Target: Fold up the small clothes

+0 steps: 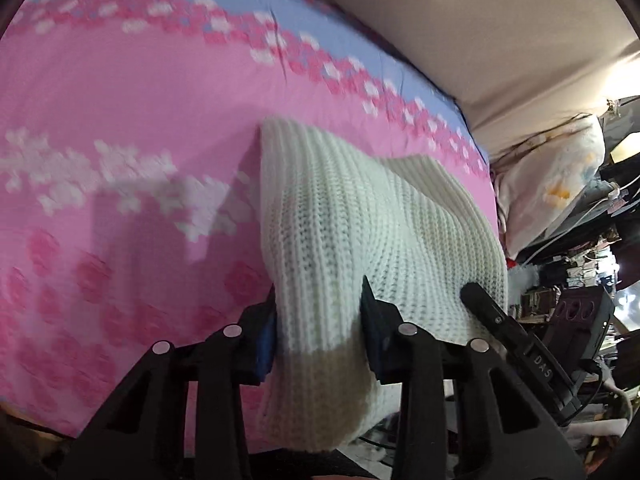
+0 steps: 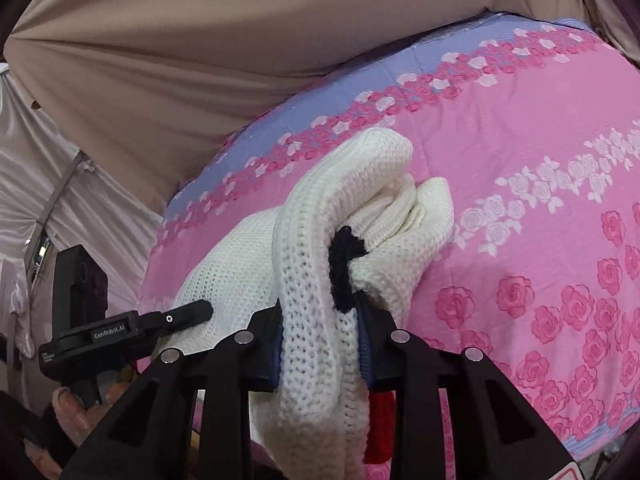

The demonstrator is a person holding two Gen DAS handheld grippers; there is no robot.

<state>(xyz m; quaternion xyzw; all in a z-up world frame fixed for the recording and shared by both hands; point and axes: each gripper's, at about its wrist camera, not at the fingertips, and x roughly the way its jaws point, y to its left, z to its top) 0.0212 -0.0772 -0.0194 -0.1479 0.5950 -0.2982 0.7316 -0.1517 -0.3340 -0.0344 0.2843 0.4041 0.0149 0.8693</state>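
A white knitted garment [image 1: 360, 216] hangs bunched above a pink flowered bedsheet [image 1: 120, 100]. My left gripper [image 1: 320, 320] is shut on its near edge. In the right wrist view the same garment [image 2: 320, 272] is folded over, with a black knit patch [image 2: 342, 268] and a red bit [image 2: 380, 428] showing. My right gripper [image 2: 320, 320] is shut on a thick fold of it. The right gripper's body [image 1: 504, 328] shows at the right of the left wrist view. The left gripper's body [image 2: 120, 332] shows at the left of the right wrist view.
A beige curtain [image 2: 200, 60] hangs behind the bed [image 2: 560, 240]. A pale pillow [image 1: 552, 184] and dark clutter [image 1: 580, 300] lie past the bed's right edge. A white drape [image 2: 60, 200] hangs at the far left.
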